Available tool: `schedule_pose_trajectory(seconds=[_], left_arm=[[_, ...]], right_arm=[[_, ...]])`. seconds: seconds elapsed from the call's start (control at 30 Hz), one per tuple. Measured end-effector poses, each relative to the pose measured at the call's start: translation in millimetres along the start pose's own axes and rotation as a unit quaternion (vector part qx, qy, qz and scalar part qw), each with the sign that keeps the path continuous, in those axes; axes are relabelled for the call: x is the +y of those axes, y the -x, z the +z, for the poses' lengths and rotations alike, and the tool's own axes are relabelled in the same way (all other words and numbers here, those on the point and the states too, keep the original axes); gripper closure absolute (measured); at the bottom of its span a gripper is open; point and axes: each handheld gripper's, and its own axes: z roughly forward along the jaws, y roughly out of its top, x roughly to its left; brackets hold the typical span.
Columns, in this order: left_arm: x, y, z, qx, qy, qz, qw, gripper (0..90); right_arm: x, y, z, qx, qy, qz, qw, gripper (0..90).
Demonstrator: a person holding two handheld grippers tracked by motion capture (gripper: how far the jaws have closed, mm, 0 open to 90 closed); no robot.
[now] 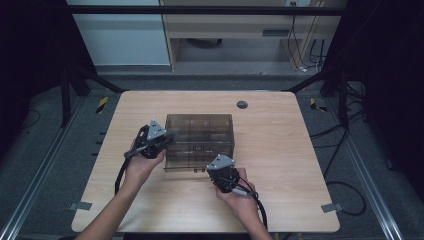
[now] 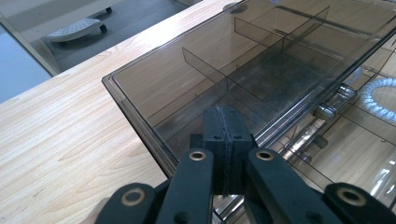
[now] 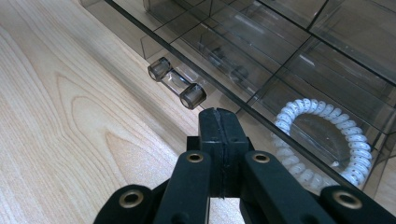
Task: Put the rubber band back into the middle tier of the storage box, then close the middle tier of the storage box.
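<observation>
Your right hand-held gripper (image 1: 216, 169), jaws clenched on nothing, sits at the near front edge of the smoky transparent plastic compartment box (image 1: 200, 141) mid-desk (image 1: 280, 165); your left hand-held gripper (image 1: 169, 137), clenched too, touches its left wall.

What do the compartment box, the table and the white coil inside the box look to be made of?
Compartment box: smoke-tinted transparent plastic, glossy; the wood grain shows through its walls and dividers.
Table: pale wood or wood-look laminate, matte, with visible grain; which one can't be told.
White coil: probably plastic or rubbery cord, smooth ridged turns like a spiral cable.
</observation>
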Motion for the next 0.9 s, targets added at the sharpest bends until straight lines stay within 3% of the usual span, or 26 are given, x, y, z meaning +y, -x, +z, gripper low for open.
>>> schedule_pose_trajectory(seconds=[0.9], left_arm=[[-0.1,2.6,0.0,-0.002,0.003,-0.001,1.0,89.4]], right_arm=[[1.3,3.5,1.6,-0.002,-0.002,0.004,1.0,90.0]])
